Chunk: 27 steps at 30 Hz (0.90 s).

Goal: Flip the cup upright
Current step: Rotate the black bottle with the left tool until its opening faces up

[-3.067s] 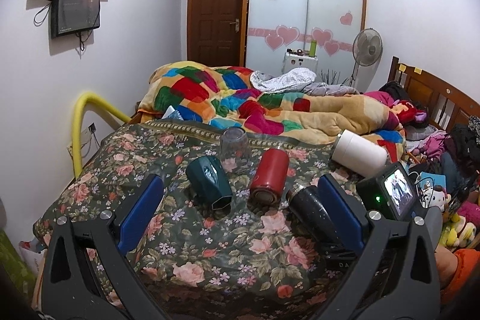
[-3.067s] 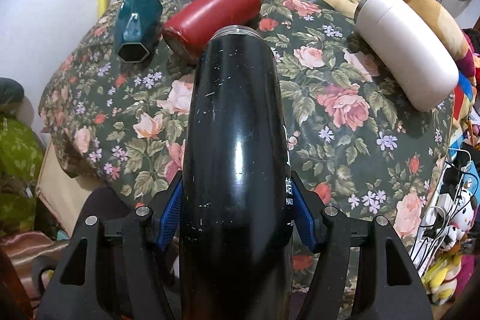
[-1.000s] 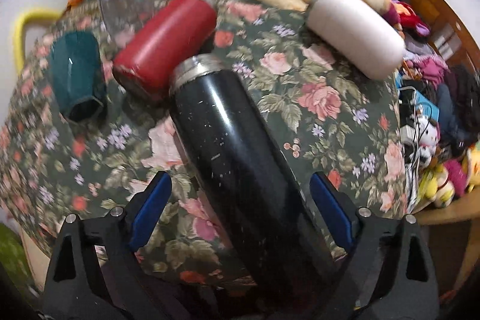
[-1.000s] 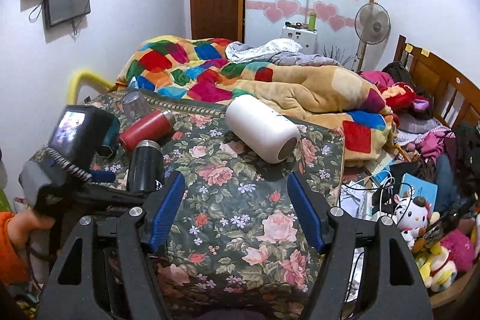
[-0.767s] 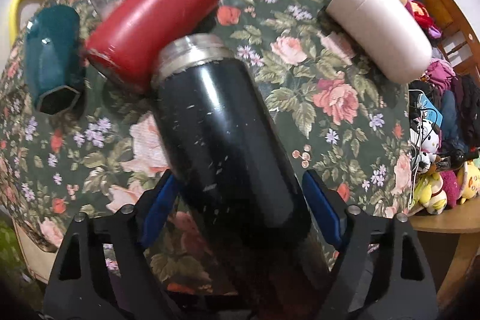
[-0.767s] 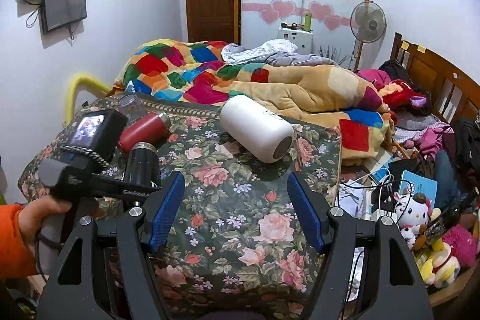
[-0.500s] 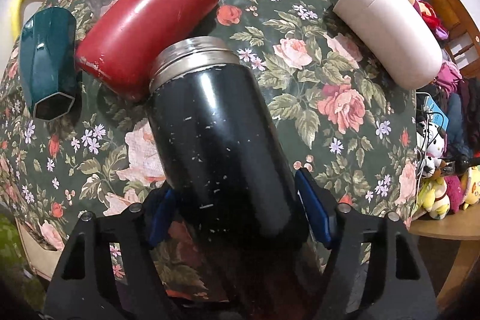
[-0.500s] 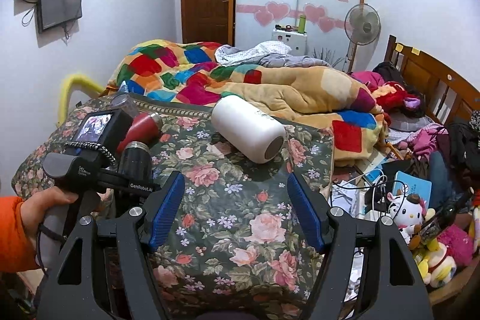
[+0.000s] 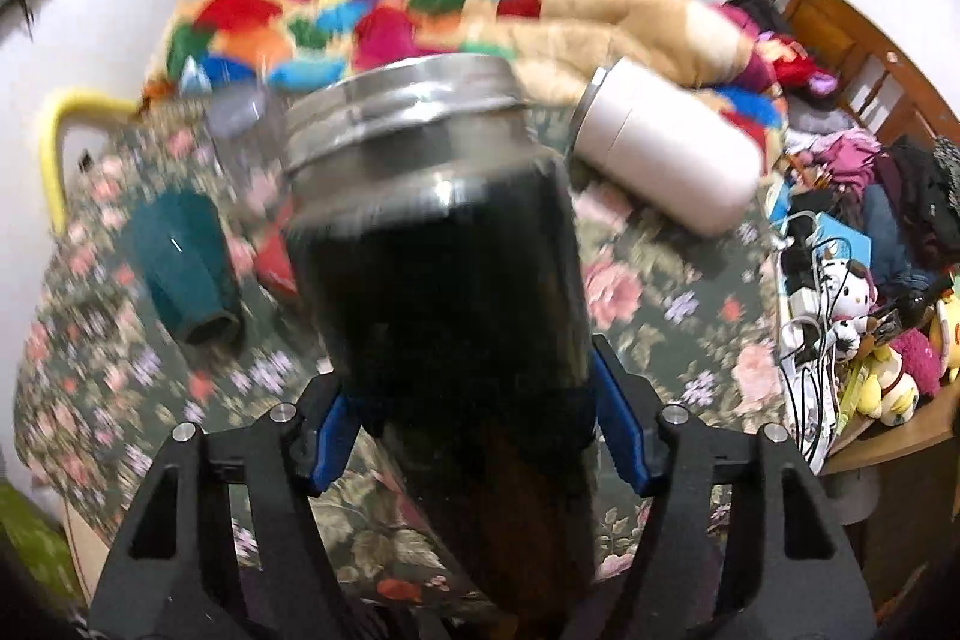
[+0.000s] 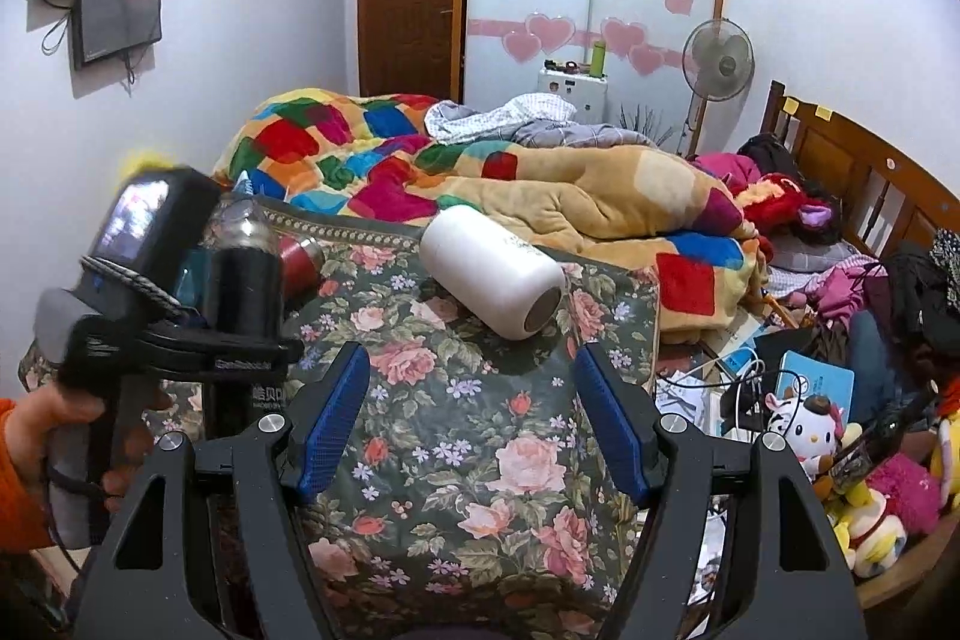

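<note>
Black flask [image 9: 444,244] clamped between the blue pads [image 9: 618,436] of the left claw [image 9: 474,430], steel mouth now tipped up toward the lens rather than lying along the flowered cover [image 9: 678,316] as half a second ago. Means the flip is well under way, probably near upright. Blurred throughout; flask base cut off below, red flask [image 9: 273,268] mostly hidden behind it. White flask [image 9: 666,160] and teal cup [image 9: 186,274] lying on their sides.

From the right wrist: black flask [image 10: 246,292] standing roughly vertical in the left claw [image 10: 240,358], lower end hidden, contact with the cover [image 10: 480,400] not visible. Right claw [image 10: 468,418] wide open, holding nothing, hanging over the cover.
</note>
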Each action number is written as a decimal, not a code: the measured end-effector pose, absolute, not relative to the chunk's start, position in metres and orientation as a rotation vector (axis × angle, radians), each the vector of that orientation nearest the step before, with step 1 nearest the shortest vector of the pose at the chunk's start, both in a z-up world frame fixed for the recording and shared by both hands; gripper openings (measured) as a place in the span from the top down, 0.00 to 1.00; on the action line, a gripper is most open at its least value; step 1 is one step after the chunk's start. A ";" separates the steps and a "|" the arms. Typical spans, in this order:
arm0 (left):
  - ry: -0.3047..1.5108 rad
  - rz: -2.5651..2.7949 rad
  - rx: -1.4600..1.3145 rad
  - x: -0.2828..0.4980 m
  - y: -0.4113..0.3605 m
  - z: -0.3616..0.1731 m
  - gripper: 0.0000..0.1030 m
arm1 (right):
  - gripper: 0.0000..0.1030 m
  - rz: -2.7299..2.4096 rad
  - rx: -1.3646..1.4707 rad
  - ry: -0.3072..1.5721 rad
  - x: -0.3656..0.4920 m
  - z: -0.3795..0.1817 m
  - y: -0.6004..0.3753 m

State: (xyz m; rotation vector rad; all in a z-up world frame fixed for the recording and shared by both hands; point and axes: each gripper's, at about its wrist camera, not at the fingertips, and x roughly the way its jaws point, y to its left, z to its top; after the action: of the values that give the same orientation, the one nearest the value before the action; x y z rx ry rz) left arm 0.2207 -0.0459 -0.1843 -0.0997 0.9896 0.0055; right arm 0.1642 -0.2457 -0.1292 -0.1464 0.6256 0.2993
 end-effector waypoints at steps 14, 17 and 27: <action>0.780 0.010 0.013 0.210 -0.041 -0.131 0.38 | 0.34 0.334 -0.119 0.599 0.159 -0.117 -0.237; 0.793 -0.001 0.017 0.214 -0.041 -0.133 0.38 | 0.34 0.331 -0.116 0.599 0.159 -0.116 -0.236; 0.877 -0.049 0.034 0.215 -0.049 -0.161 0.38 | 0.34 0.334 -0.115 0.604 0.159 -0.116 -0.232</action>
State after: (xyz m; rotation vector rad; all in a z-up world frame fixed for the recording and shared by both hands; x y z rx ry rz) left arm 0.2150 -0.0492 -0.1613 0.0345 0.8767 -0.0492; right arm 0.1586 -0.2324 -0.1160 -0.1148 0.6043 0.3340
